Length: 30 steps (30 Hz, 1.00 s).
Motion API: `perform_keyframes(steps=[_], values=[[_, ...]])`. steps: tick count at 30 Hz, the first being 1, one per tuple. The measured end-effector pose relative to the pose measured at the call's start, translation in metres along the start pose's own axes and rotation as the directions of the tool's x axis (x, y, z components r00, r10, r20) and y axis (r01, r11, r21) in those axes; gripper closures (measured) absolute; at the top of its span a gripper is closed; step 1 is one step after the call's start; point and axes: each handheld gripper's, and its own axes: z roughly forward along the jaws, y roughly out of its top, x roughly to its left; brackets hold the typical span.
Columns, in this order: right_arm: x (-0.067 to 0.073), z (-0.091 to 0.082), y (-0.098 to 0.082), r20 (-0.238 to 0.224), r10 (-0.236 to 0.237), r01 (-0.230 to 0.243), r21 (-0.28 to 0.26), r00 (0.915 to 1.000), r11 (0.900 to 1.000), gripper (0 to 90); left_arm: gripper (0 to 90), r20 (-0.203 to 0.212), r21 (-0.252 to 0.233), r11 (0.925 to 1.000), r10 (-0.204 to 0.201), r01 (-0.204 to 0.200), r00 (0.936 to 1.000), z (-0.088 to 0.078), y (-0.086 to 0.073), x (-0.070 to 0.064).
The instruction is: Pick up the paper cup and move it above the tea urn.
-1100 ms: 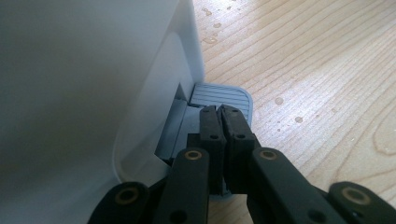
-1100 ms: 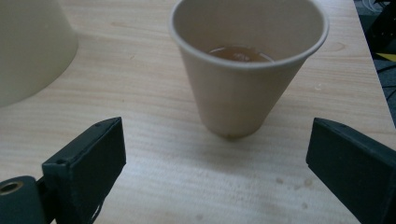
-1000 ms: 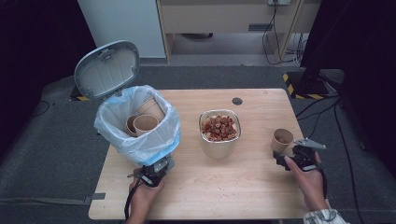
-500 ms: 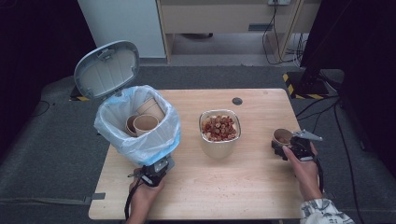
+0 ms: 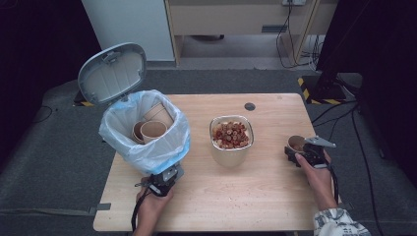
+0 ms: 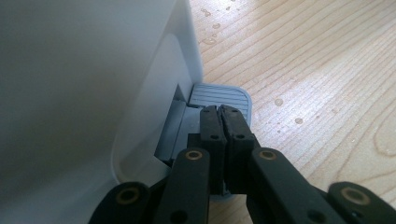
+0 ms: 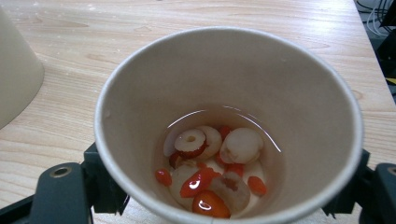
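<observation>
Since the earlier high view the right hand-held gripper (image 5: 298, 153) has slid up and left from the lower right of the frame to the small brown paper cup (image 5: 295, 143) at the right edge of the pale wooden table (image 5: 255, 196), and its jaws have just been closing with the cup between them. In the right gripper view the cup (image 7: 229, 126) sits low in the frame with a black jaw at each side of its wall; it holds a shallow pool of liquid with sliced red and white fruit pieces (image 7: 212, 172). Whether the pads already press the wall cannot be told from these frames.

The left hand-held gripper (image 5: 164, 178) is at the lower left of the high view, jaws fully closed with nothing between them, its tips resting on the grey ribbed foot pedal (image 6: 219, 96) of the white pedal bin (image 5: 147, 135). The bin's grey lid (image 5: 112, 73) stands up, and the pale blue plastic liner (image 5: 162, 152) already holds other brown cups.

To do this step well, I would close only until the paper wall just gives: a hard squeeze could buckle the cup and slop the liquid. Grip below the rim, lift straight and keep it upright while crossing past the cream container of dried fruit slices (image 5: 231, 140) at mid-frame. The left gripper should hold the pedal down so the lid stays up.
</observation>
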Motion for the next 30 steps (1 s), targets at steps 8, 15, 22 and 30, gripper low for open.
perform_keyframes(steps=[8, 15, 22, 30], values=[[0.001, 0.001, -0.001, 0.002, -0.025, 0.025, -0.016, 0.9997, 1.000, 24.5, 87.4, -0.001, 0.001, 1.0000, 0.001, -0.001, 1.0000, 0.000, 0.000, 0.000], [0.002, -0.001, 0.001, -0.011, -0.037, 0.037, -0.016, 0.9992, 0.999, 28.0, 87.5, 0.000, 0.001, 1.0000, 0.001, -0.001, 1.0000, 0.000, 0.000, 0.000], [0.011, -0.016, 0.014, -0.018, -0.081, 0.081, -0.038, 0.9965, 0.996, 28.9, 87.5, 0.000, -0.001, 1.0000, -0.002, 0.002, 1.0000, 0.000, 0.000, 0.000], [0.014, -0.026, 0.035, -0.032, -0.108, 0.107, -0.042, 0.9936, 0.993, 29.1, 87.5, 0.001, -0.001, 1.0000, -0.002, 0.002, 1.0000, 0.000, 0.000, 0.000]])
